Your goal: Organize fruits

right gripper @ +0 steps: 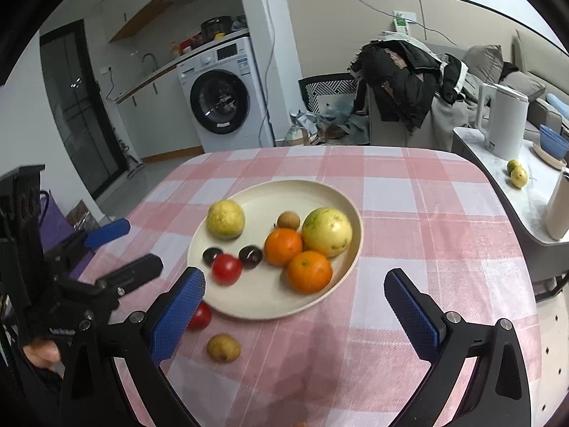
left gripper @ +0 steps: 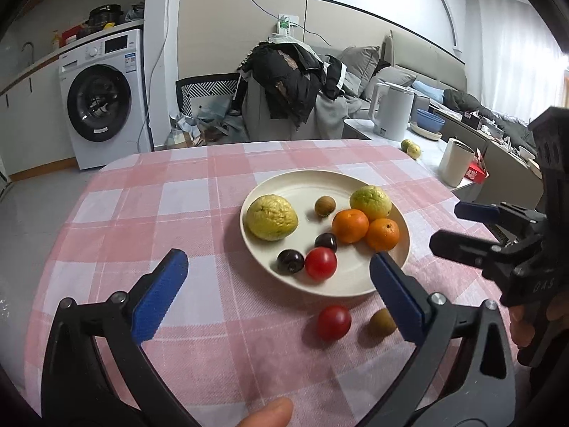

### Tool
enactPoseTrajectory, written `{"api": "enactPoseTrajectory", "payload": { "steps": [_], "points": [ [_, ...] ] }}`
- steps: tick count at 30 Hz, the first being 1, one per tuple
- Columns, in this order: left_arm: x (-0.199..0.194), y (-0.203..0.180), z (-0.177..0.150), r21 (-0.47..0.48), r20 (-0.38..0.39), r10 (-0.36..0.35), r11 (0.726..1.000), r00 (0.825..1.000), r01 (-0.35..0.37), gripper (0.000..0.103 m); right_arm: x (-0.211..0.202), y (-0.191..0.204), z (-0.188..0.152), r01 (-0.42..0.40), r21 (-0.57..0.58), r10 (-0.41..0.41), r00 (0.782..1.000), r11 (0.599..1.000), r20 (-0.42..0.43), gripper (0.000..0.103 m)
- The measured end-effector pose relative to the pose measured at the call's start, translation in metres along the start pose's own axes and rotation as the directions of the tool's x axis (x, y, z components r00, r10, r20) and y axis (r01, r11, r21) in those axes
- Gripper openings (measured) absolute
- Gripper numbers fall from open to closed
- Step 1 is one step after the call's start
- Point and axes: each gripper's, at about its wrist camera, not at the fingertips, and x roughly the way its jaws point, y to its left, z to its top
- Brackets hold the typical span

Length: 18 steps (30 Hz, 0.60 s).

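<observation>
The cream plate [left gripper: 306, 185] serves as the landmark, sitting on the pink checked tablecloth [left gripper: 149, 213]. On its left side lies a large yellow-green guava [left gripper: 272, 217]; toward its middle come a small brown longan [left gripper: 324, 206], two dark cherries [left gripper: 291, 261] and a red tomato [left gripper: 320, 263]; on its right side two oranges [left gripper: 350, 226] lean against a second guava [left gripper: 370, 203]. The gathering on the plate suggests that it is the collecting place.

Just off the plate's near rim, on the cloth, lie a loose red tomato [left gripper: 333, 322] and, to its right, a loose brown fruit [left gripper: 381, 322]; I judge these are what remains to be moved.

The left gripper [left gripper: 281, 284] hovers over the near-left of the plate with its jaws spread wide and nothing between the pads. The right gripper [right gripper: 295, 306] hangs over the plate's near-right rim, likewise spread and empty, so either could take one of the strays.

In the right wrist view, the left finger of that gripper covers part of the loose tomato. The loose brown fruit may be another longan, though the picture is too soft to be sure. Beyond the plate to the right, a side table [right gripper: 498, 170] carries two more yellowish fruits [right gripper: 517, 174], too small to name. Only fingertips of the person show at the lower edges.
</observation>
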Motion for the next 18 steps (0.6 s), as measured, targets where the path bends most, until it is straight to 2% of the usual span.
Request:
{"api": "enactPoseTrajectory", "payload": {
  "steps": [18],
  "points": [
    [-0.013, -0.006, -0.036, 0.038, -0.073, 0.018, 0.999, 0.997, -0.015, 0.102, 0.009, 0.018, -0.038, 0.029, -0.068, -0.037, 0.992, 0.997, -0.121, 0.103]
  ]
}}
